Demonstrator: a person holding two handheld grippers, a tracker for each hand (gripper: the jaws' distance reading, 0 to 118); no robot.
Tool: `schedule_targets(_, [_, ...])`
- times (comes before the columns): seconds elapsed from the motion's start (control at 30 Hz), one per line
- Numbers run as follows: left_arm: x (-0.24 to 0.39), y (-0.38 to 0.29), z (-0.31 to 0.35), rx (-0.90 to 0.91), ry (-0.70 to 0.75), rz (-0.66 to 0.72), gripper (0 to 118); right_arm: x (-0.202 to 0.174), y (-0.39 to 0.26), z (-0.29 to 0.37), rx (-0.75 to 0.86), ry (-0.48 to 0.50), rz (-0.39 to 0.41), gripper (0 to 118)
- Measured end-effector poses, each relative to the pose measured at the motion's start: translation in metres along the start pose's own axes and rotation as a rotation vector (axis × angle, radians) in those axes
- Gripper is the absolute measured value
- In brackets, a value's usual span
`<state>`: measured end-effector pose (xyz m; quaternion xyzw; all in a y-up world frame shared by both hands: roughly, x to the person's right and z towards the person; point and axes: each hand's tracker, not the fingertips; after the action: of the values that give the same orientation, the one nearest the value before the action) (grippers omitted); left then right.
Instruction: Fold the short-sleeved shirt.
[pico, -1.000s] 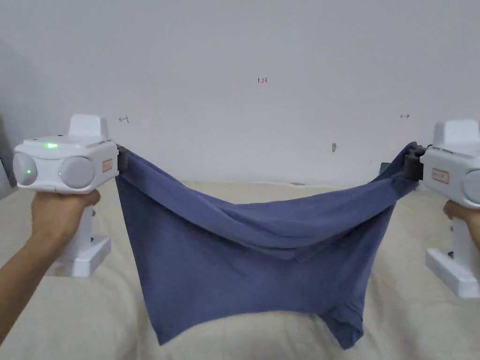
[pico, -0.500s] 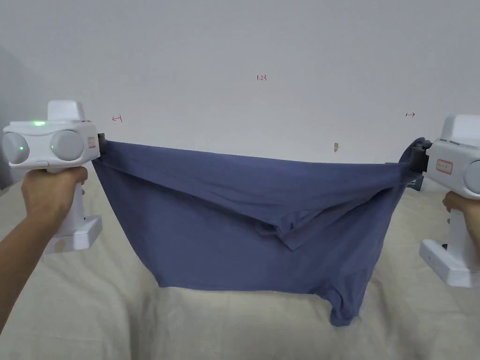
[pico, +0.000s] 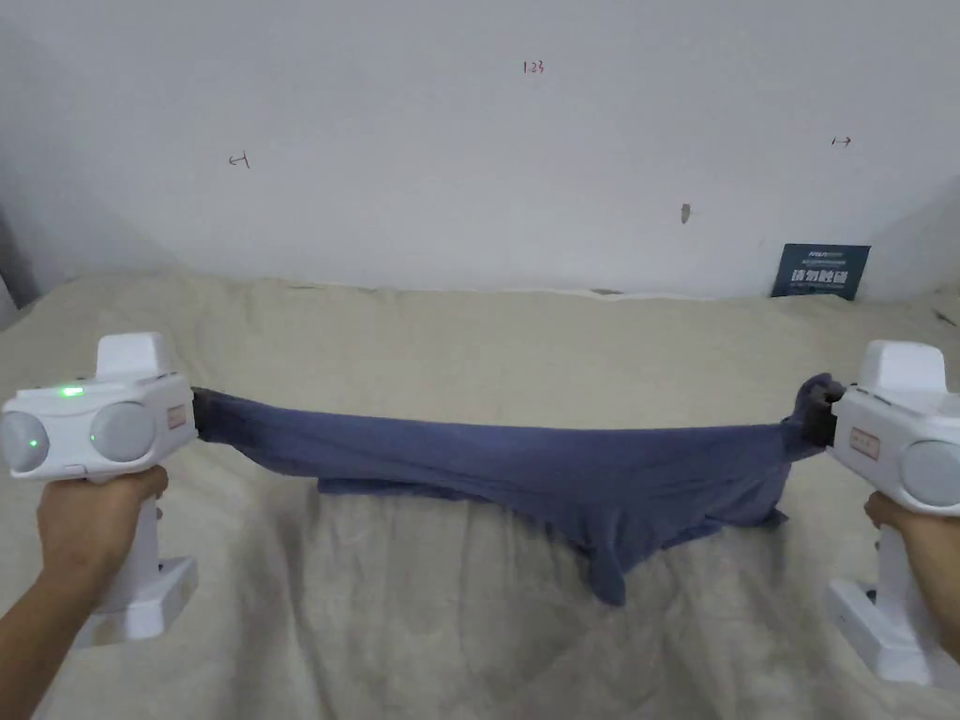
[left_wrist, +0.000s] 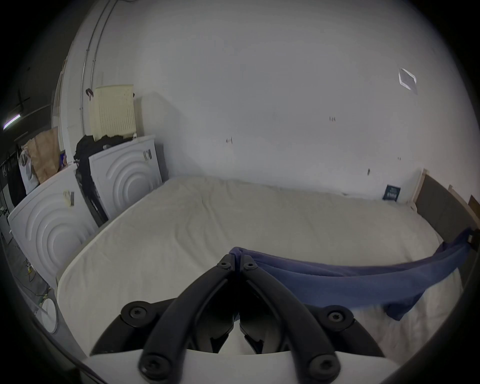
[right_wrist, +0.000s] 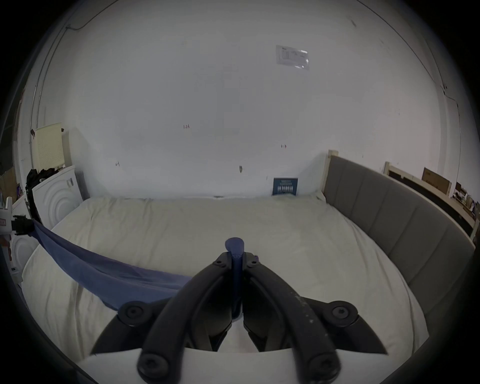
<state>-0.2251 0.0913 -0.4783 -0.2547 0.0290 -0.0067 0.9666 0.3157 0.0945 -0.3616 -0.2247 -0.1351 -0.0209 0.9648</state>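
**Blue shirt stretched between two closed grippers, low over the bed**

The short-sleeved shirt (pico: 525, 469) is seen as a long blue band pulled out sideways, its ends pinched and its middle sagging until the lower folds rest on the bed (pico: 469, 356). In the head view a loose flap hangs down toward 5 o'clock from the band's centre and touches the sheet. The cloth is judged light, soft and limp: it drapes, bunches into ridges under tension and keeps no shape of its own. It is not fragile, but thin knit of this kind can be expected to slip from a shallow pinch, so a deep bite at a seamed edge or corner is advised.

At the 9 o'clock end of the band the left gripper (left_wrist: 237, 257) is seen with its jaws brought together on a small bunch of fabric, which runs off from the tips toward 3 o'clock in its own view. At the 3 o'clock end the right gripper (right_wrist: 237, 256) is closed on a gathered fold, a rounded nub of cloth standing out beyond the tips. Which parts of the garment are held cannot be told.

Each gripper is carried by a hand; the left hand (pico: 94, 520) is wrapped around its handle. Beyond the bed a plain wall (pico: 469, 141) is seen at 12 o'clock, with a small dark sign (pico: 821, 270) leaning at its foot.
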Motion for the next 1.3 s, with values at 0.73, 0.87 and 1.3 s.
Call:
schedule_targets(0.73, [-0.066,-0.261,0.116,-0.385,0.030,0.007,2,0.042,-0.247,0.136,-0.344,-0.036,-0.123,8])
schedule_targets(0.87, [-0.070,-0.283,0.115,-0.474,0.036,0.004,2,0.039,-0.275,0.138,-0.460,-0.054,-0.130,8])
schedule_targets(1.3, [-0.059,-0.278,0.107,-0.495,0.055,0.036,67,0.004,-0.229,0.161,-0.439,-0.037,-0.075,51])
